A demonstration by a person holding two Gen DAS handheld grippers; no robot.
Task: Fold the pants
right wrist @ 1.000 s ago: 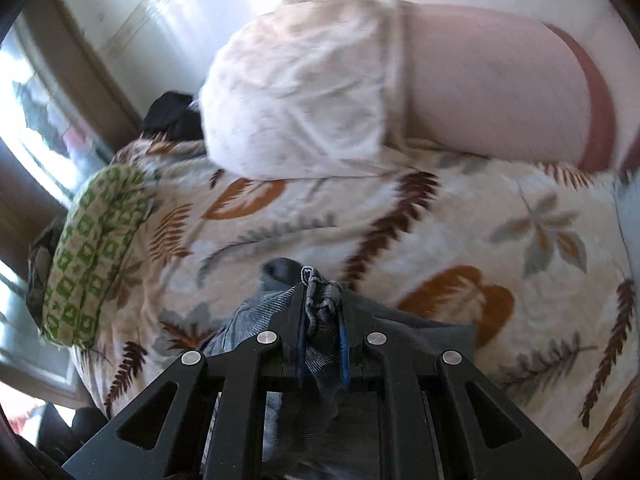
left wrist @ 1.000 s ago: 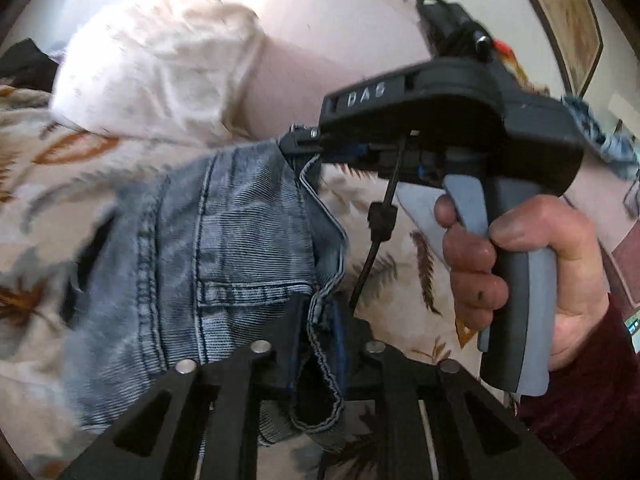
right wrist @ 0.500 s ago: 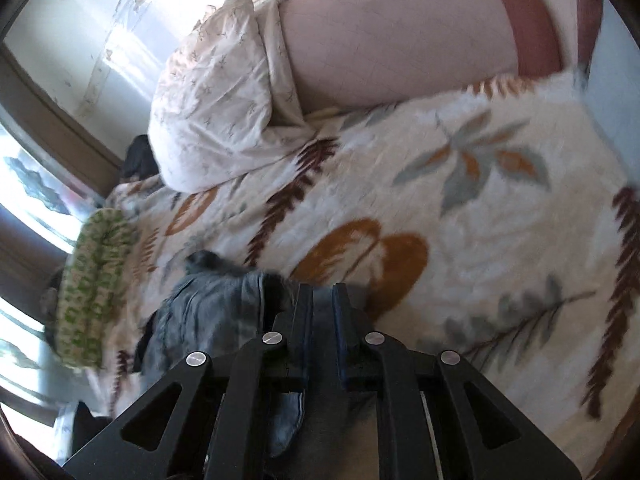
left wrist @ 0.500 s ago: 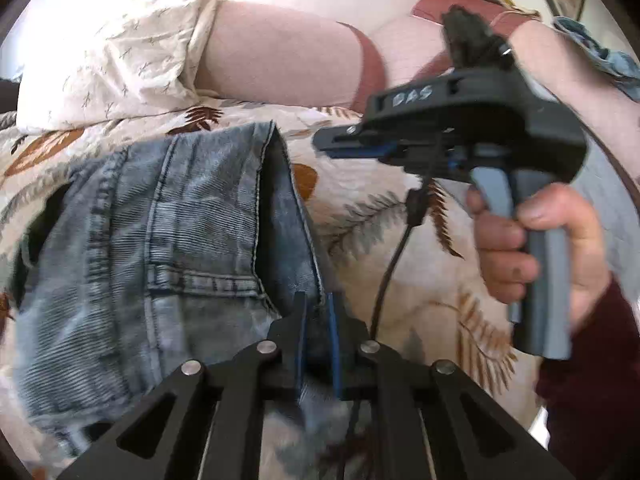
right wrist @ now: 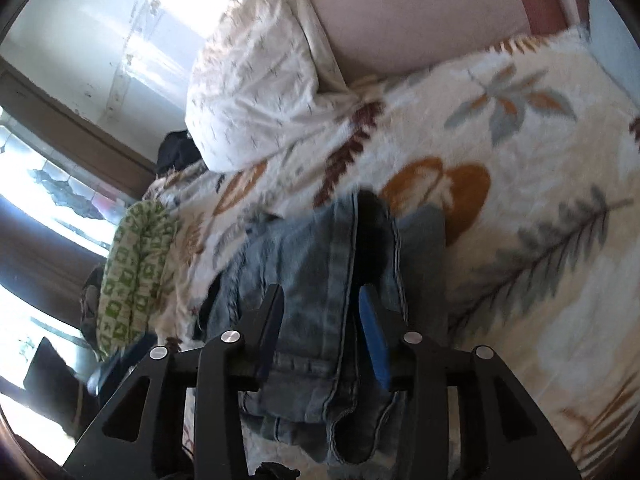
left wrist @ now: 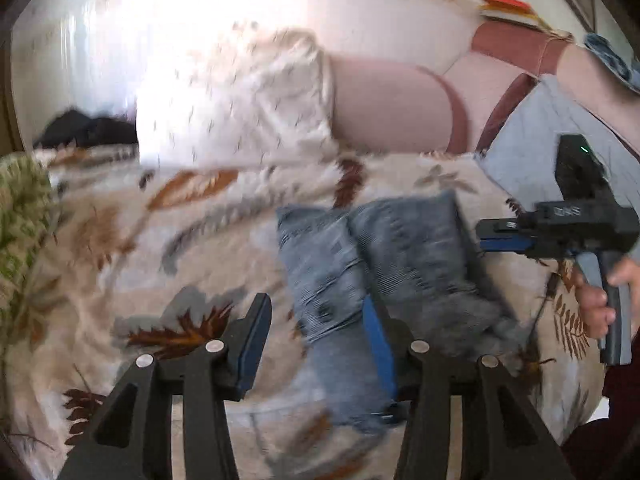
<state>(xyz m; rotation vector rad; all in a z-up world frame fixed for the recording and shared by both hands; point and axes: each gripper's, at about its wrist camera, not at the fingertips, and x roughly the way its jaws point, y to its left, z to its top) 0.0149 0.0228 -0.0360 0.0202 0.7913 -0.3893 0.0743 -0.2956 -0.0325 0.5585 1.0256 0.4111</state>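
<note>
The blue denim pants lie folded in a compact bundle on the leaf-print bedspread. My left gripper is open, its jaws wide apart over the near left edge of the bundle. In the right wrist view the pants lie right under my right gripper, which is open with denim between its spread jaws. The right gripper also shows in the left wrist view, held by a hand just right of the bundle. The left wrist view is motion-blurred.
A white patterned pillow and a pink bolster lie at the head of the bed. A green patterned cloth sits at the left bed edge by a window. A grey-blue pillow lies right. Dark clothing lies far left.
Both grippers have opened and let go of the pants. The left gripper has pulled back, so the folded bundle now lies on the bedspread in front of it.
</note>
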